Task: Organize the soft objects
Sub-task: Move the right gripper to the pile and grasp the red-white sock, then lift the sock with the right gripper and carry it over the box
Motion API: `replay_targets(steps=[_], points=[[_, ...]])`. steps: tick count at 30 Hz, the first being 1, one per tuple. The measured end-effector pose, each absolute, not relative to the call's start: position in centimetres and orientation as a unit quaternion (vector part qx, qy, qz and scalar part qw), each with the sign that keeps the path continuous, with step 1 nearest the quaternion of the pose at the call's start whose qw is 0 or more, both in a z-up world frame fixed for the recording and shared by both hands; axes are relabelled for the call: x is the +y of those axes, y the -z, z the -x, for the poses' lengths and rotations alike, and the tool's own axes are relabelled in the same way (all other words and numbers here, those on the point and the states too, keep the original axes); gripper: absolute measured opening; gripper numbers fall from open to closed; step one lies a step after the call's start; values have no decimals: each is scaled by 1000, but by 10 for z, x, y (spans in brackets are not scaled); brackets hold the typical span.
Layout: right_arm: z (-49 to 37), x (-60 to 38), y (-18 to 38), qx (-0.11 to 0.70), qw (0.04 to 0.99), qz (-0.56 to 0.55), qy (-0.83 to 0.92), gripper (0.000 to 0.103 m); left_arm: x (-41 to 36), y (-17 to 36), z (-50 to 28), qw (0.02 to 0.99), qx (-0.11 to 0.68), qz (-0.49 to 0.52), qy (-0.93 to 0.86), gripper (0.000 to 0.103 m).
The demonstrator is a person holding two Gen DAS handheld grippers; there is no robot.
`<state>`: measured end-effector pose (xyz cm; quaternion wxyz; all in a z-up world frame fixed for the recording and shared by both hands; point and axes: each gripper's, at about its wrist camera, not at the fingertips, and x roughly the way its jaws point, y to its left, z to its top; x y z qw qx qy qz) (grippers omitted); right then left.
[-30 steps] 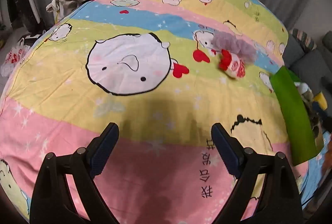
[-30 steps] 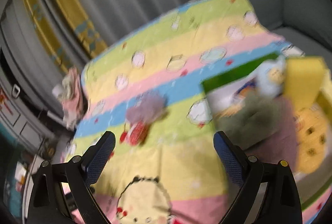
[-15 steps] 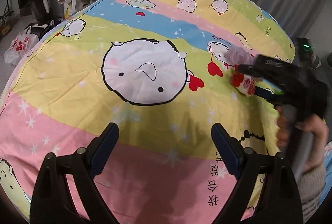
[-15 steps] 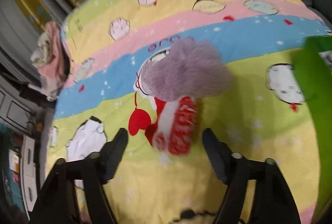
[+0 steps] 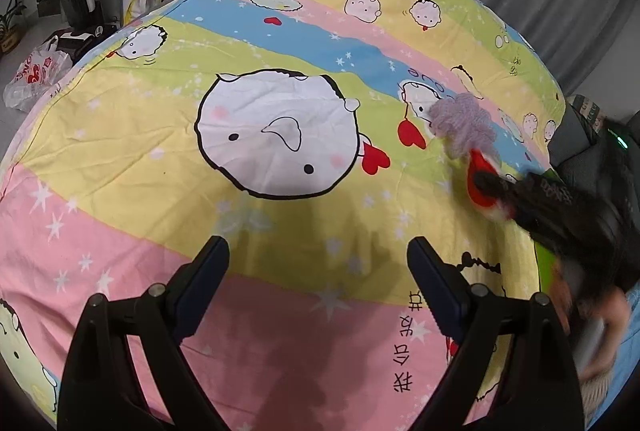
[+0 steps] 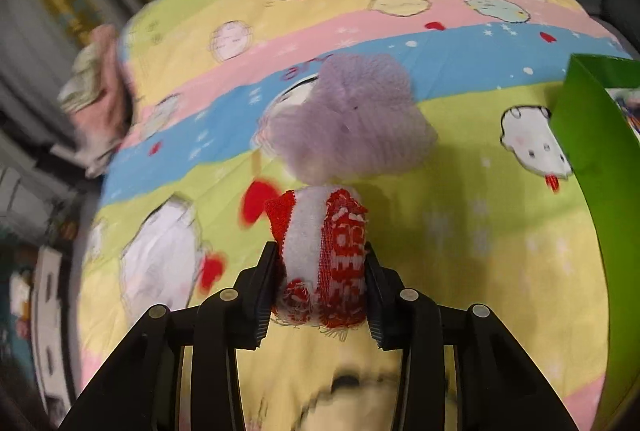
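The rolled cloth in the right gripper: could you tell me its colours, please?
Red and white rolled cloth, seen best in the right wrist view.

Your left wrist view looks down and forward across the striped bedspread (image 5: 280, 31) from well back. Your right wrist view sits close over the red-and-white cloth roll (image 6: 324, 255). Both share the purple puff (image 5: 464, 125) and that roll.

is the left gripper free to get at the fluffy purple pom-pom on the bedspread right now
Probably yes. The left gripper is open and empty, and only bare striped cartoon bedspread lies before the fluffy purple pom-pom. The right gripper, shut on the red-and-white knitted roll, crowds its near side.
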<state>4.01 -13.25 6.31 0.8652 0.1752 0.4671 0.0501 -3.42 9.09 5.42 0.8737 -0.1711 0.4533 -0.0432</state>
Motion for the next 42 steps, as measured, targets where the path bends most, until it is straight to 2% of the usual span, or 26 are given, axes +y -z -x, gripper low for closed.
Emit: replay_targets(steps=[10, 12, 16, 23, 24, 26, 28, 31, 33, 34, 35, 42], points=[[41, -123, -63, 504, 845, -140, -108, 41, 84, -56, 45, 870, 454, 180, 70, 90], [44, -126, -60, 508, 845, -133, -101, 46, 81, -55, 46, 868, 455, 182, 79, 90], [47, -141, -65, 500, 841, -169, -119, 66, 70, -53, 50, 865, 458, 180, 95, 90], [48, -160, -60, 492, 840, -198, -110, 67, 40, -46, 54, 837, 463, 209, 203, 88], [47, -160, -58, 494, 838, -200, -114, 65, 35, -45, 55, 835, 463, 209, 210, 84], [46, -160, -55, 499, 836, -199, -114, 55, 18, -43, 58, 833, 466, 190, 232, 74], [43, -160, -50, 504, 832, -202, -119, 51, 0, -42, 61, 830, 469, 164, 253, 60], [38, -158, -41, 516, 819, -215, -133, 51, -22, -38, 62, 829, 469, 133, 273, 39], [36, -155, -33, 526, 810, -220, -138, 50, -32, -34, 60, 824, 472, 128, 287, 36], [36, -154, -30, 529, 808, -220, -137, 44, -35, -33, 59, 819, 474, 131, 295, 36], [36, -154, -30, 528, 810, -220, -133, 44, -38, -33, 59, 821, 471, 129, 296, 36], [56, -175, -82, 454, 858, -209, -116, 44, -57, -69, 64, 845, 413, 107, 321, 35]])
